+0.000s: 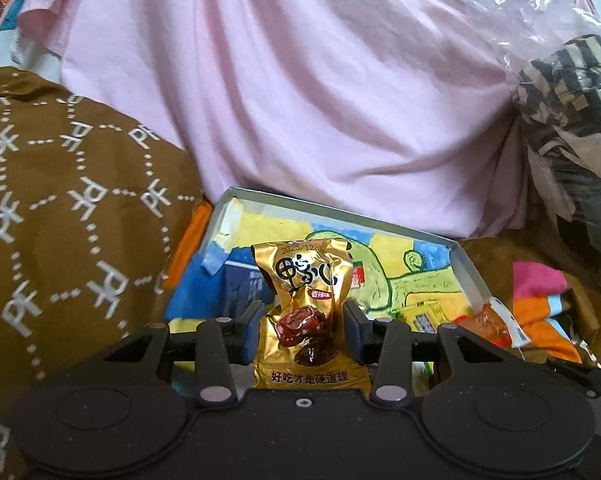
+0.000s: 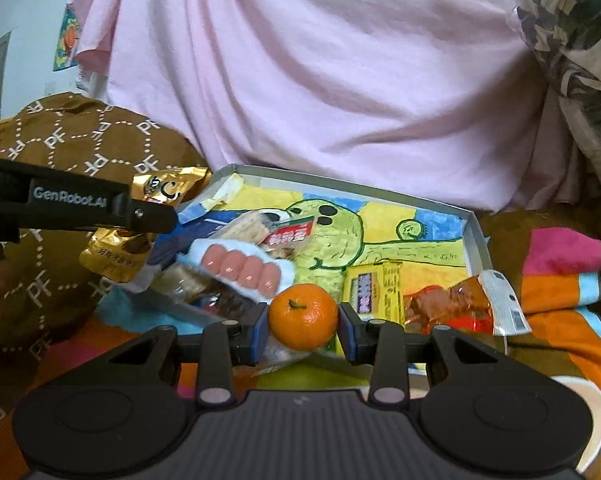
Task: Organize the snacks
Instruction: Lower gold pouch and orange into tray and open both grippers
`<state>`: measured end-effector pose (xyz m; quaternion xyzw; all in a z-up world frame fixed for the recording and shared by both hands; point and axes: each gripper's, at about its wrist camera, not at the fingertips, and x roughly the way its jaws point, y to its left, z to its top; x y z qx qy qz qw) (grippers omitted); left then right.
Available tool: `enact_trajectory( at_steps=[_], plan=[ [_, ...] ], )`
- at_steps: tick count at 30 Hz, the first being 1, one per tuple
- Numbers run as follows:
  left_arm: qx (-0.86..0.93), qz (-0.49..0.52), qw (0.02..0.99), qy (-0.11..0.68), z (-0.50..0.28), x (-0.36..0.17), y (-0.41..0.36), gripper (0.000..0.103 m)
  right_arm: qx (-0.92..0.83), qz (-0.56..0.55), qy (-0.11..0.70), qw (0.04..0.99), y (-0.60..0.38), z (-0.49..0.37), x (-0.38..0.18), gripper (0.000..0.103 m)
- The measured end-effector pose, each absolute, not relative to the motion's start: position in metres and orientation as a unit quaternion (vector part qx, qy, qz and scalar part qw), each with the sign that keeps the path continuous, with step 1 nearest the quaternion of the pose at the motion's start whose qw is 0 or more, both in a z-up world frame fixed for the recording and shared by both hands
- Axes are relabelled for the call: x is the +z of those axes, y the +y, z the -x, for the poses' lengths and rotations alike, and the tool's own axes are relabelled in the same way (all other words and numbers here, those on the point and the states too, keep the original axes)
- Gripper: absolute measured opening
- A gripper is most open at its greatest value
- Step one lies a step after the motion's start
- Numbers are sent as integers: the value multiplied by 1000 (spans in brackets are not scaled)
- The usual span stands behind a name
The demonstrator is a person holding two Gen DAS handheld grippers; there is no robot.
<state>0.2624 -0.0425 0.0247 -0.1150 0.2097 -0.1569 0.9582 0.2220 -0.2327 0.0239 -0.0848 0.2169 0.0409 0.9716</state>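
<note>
Blue-padded fingers [image 1: 247, 334] of the left gripper [image 1: 300, 332] are clamped on a gold foil snack packet [image 1: 306, 312], a crinkled, glossy pouch standing upright in the lower middle of the left wrist view, printed with dark characters and a picture of reddish-brown meat. From the right wrist view the same left gripper [image 2: 156, 218] reaches in level from the left edge as a matte black arm with white lettering, the gold packet [image 2: 140, 224] bulging above and below its finger. In the lower centre of that view the right gripper [image 2: 303, 326] has its blue pads [image 2: 347, 330] closed on a mandarin orange [image 2: 303, 316], round and dimpled, its small green stem facing the camera. Behind both lies a shallow box lid [image 2: 474, 236] with thin grey walls, its floor painted with a green cartoon figure on yellow and blue. Inside it rest a clear pack of four smooth pink sausages [image 2: 242, 270], a wrapped pale bar [image 2: 260, 226] above it, a flat yellow sachet [image 2: 376, 288] and a translucent orange-red packet [image 2: 456, 304] overhanging the right-hand wall. Soft, creased pink cloth [image 2: 320, 72] fills the upper frame, a brown fabric with white lattice and letter print [image 1: 60, 208] bulges at left, and a striped orange, pink and blue cloth [image 2: 560, 280] lies at right.
</note>
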Motion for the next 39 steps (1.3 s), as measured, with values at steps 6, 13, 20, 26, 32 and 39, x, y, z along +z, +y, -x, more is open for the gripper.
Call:
enact_trajectory(
  at_steps=[6,13,20,26,32,39],
  plan=[
    [-149,94,959,224,-294,20,-57,46,27,87,227,970,-241,-248,21,41],
    [-153,51,960,229,-301,17,-68,50,13,71,248,966,-248,-262,10,46],
    [-144,57,959,238,-301,16,-65,68,11,64,246,967,-251,-259,9,61],
    [-140,53,962,229,-294,20,-64,86,6,56,242,969,-256,-255,10,73],
    [-133,53,965,218,-284,25,-62,98,3,39,227,973,-264,-243,17,89],
    [-113,49,972,199,-258,34,-52,102,4,29,200,979,-266,-220,32,102]
  ],
)
